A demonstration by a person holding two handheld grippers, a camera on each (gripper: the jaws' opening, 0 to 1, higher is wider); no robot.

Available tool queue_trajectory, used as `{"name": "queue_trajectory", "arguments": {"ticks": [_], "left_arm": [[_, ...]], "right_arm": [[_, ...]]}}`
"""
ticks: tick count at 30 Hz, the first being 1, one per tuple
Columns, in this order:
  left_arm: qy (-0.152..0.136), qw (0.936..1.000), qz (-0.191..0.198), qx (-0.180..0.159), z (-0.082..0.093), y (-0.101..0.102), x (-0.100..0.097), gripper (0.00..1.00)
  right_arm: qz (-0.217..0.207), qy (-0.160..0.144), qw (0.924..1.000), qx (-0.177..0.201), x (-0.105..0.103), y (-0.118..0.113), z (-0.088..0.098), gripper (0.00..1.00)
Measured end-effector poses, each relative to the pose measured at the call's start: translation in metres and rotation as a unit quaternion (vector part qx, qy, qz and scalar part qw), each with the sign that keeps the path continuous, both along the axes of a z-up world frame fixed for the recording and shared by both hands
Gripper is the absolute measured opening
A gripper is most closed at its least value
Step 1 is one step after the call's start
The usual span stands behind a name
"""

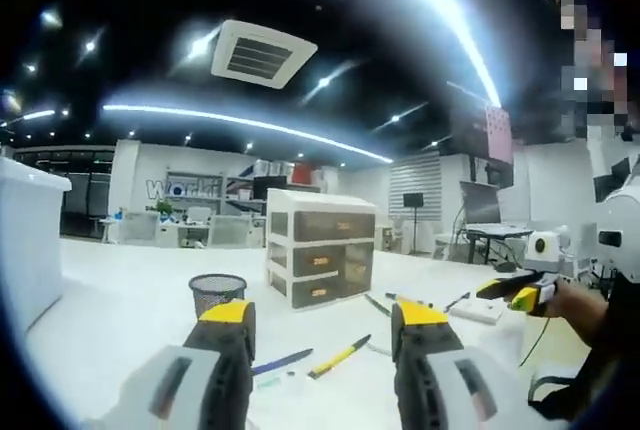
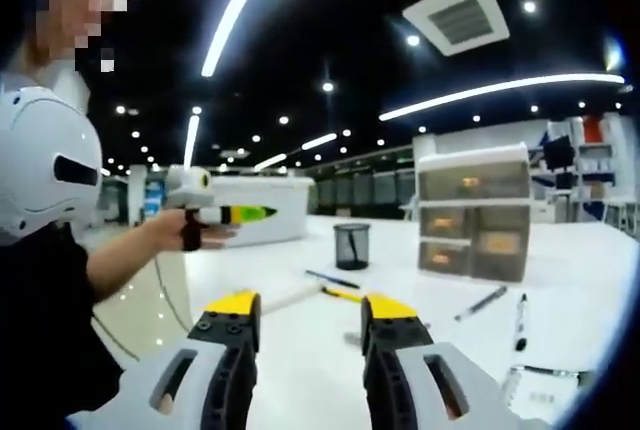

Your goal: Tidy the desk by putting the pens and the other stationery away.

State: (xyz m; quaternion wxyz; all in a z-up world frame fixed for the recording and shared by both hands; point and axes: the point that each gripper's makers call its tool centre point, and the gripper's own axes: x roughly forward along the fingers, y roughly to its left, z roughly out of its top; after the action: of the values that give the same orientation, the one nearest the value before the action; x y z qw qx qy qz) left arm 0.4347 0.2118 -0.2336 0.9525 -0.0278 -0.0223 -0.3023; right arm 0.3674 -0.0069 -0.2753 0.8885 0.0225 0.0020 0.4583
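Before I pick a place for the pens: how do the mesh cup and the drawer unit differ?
The mesh cup is black, round and open at the top; the drawer unit is pale, boxy and has three stacked drawers, all closed. The mesh cup is much shorter and narrower than the drawer unit. Wire mesh forms the cup's wall, while the drawer fronts are translucent panels. Both stand upright on the white desk, apart from each other.

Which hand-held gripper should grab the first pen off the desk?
Probably left. The left hand-held gripper, jaws open, has the blue pen and yellow pen lying just ahead. The right hand-held gripper, also open, sees its pens farther off, near the drawer unit.
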Motion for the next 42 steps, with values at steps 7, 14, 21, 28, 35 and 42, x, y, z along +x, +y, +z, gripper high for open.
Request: {"name": "queue_trajectory", "arguments": {"ticks": [7,14,21,28,35,42], "left_arm": [[-0.004,0.9999,-0.008,-0.009,-0.011,-0.003,-0.03,0.58],[0.021,0.9997,-0.008,0.007,-0.035,0.004,-0.038,0.59],[0.027,0.9995,-0.014,0.01,-0.04,0.004,-0.042,0.59],[0.036,0.9989,-0.021,0.022,-0.048,0.002,-0.043,0.6],[0.042,0.9987,-0.021,0.02,-0.053,0.007,-0.048,0.6],[0.044,0.9988,-0.015,0.016,-0.055,0.013,-0.054,0.61]], "right_arm": [[-0.006,-0.001,1.0,0.0,0.001,-0.001,0.0,0.38],[-0.001,0.004,1.0,-0.005,0.003,0.003,-0.005,0.38],[0.003,0.007,0.9996,-0.027,0.011,0.008,-0.005,0.38],[0.015,0.013,0.9952,-0.096,0.023,0.006,-0.005,0.41],[0.045,0.004,0.9797,-0.195,0.035,0.009,-0.005,0.43],[0.067,-0.011,0.9656,-0.251,0.049,0.017,0.003,0.44]]}}
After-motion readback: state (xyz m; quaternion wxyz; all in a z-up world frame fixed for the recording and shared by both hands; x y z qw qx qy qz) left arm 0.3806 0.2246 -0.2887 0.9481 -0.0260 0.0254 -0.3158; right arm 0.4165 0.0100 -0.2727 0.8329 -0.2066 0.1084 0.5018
